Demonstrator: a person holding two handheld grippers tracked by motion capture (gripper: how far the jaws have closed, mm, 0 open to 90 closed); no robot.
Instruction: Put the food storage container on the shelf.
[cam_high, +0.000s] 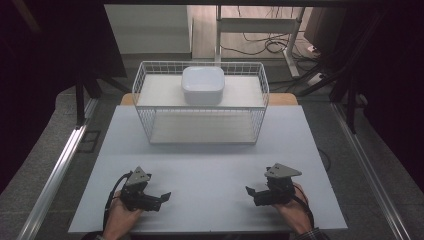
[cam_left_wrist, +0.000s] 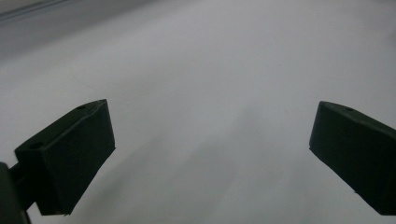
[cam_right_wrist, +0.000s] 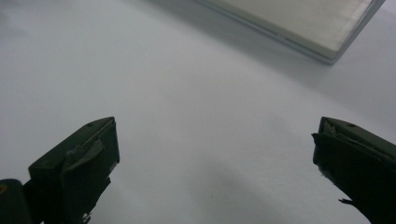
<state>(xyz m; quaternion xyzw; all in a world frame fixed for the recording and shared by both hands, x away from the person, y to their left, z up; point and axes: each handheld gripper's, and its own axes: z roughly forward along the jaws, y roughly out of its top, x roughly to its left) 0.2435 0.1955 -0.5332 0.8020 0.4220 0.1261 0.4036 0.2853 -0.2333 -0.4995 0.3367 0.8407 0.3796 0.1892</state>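
A white rounded square bowl rests upside down on the top shelf of a white wire rack at the far side of the white table. My left gripper lies low near the front left edge, held by a hand, its jaws open and pointing right. Near the front right, my right gripper is also hand-held and open, pointing left. The left gripper has only bare table between its jaws. The right gripper also holds nothing, and the rack's lower shelf shows beyond it.
The rack's lower shelf holds nothing. Behind the table stand a white desk frame and floor cables. Metal rails run along the floor on both sides. Dark curtains flank the scene.
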